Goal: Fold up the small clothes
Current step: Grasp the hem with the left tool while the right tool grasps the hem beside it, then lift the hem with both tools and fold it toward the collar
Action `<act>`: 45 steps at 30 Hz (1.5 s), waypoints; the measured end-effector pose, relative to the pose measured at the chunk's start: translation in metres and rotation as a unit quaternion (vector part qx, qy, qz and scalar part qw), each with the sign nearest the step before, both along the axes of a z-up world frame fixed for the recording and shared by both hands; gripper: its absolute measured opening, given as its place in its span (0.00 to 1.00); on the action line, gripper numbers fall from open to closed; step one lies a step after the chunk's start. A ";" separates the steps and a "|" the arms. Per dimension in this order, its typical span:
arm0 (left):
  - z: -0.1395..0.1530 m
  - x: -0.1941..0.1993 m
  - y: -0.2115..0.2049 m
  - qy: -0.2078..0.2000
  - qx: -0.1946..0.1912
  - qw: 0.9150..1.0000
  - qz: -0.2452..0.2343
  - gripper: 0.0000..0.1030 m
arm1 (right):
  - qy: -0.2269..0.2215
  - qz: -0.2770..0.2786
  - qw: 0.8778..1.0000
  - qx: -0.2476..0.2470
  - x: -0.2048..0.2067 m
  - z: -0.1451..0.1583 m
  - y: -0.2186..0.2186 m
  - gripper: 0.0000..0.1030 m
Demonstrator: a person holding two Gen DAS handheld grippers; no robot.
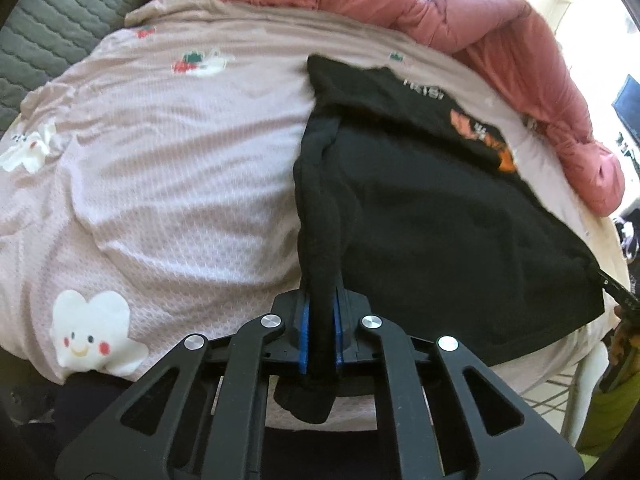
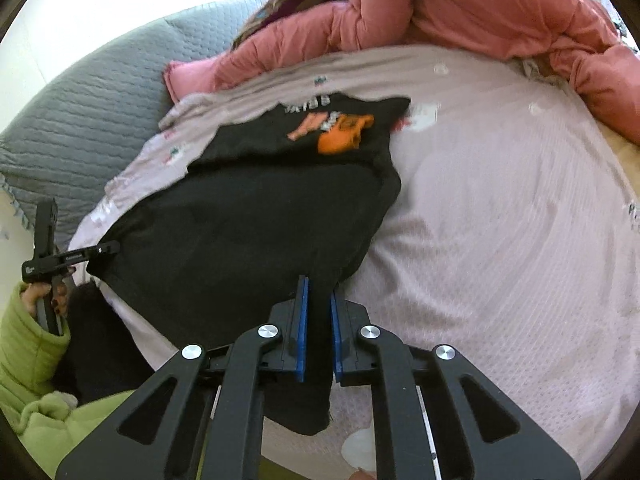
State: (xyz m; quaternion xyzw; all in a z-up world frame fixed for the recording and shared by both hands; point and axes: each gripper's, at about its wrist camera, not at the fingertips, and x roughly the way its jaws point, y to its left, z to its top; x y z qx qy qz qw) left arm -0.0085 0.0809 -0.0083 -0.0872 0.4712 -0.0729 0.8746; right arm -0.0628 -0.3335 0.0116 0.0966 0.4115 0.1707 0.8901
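A small black T-shirt (image 1: 420, 208) with an orange print lies on the pink bed sheet (image 1: 180, 184), its near part folded over and its printed part at the far end. My left gripper (image 1: 320, 298) is shut on a bunched corner of the shirt, and cloth hangs down behind the blue pads. My right gripper (image 2: 317, 294) is shut on the other near corner of the T-shirt (image 2: 248, 220). In the right wrist view the left gripper (image 2: 112, 246) pinches the shirt's left corner. The right gripper (image 1: 608, 282) shows at the right edge of the left wrist view.
A crumpled pink duvet (image 2: 460, 8) runs along the far side of the bed. A grey quilted cover (image 2: 100, 92) lies at the far left. A hand in a green padded sleeve (image 2: 28, 344) holds the left gripper. Bare sheet (image 2: 500, 220) stretches right of the shirt.
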 end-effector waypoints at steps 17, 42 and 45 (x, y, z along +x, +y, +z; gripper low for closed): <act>0.047 0.032 -0.002 -0.049 -0.029 0.998 0.026 0.03 | -0.079 -0.037 0.996 0.013 0.019 0.036 -0.021 0.08; 0.043 0.151 -0.010 -0.075 -0.023 0.996 0.035 0.03 | -0.088 -0.094 0.991 -0.041 0.139 0.037 -0.020 0.08; 0.040 0.164 -0.013 -0.078 -0.016 0.996 0.033 0.03 | -0.080 -0.101 0.990 -0.052 0.156 0.034 -0.018 0.08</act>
